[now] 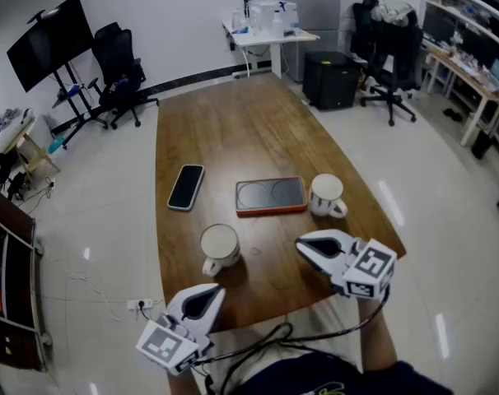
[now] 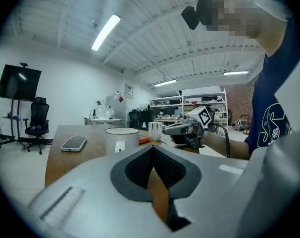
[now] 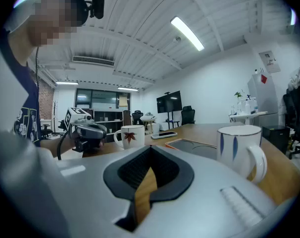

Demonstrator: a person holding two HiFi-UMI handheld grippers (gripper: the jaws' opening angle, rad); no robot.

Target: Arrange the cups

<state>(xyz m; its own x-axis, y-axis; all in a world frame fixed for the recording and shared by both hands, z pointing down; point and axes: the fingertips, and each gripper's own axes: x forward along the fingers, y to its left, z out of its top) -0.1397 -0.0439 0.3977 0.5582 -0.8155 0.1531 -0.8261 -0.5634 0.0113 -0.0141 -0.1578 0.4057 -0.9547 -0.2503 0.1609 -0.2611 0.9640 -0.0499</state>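
Observation:
Two white cups stand on the wooden table point(image 1: 233, 130). One cup point(image 1: 220, 247) with a red leaf print point(image 3: 130, 136) is near the front left, close ahead of my left gripper point(image 1: 210, 293). The other cup point(image 1: 326, 195), with blue marks point(image 3: 239, 150), stands to the right of a flat orange-edged tray point(image 1: 271, 195), just beyond my right gripper point(image 1: 305, 247). Both grippers hover low over the table's front edge, apart from the cups. The left gripper point(image 2: 152, 150) and the right gripper point(image 3: 150, 150) are shut with nothing between their jaws.
A black phone point(image 1: 186, 187) lies left of the tray. Around the table are office chairs point(image 1: 118, 64), a TV on a stand point(image 1: 48, 39), desks point(image 1: 270, 35) and shelving point(image 1: 472, 64) at the back. A cable point(image 1: 258, 340) trails from the grippers at the person's body.

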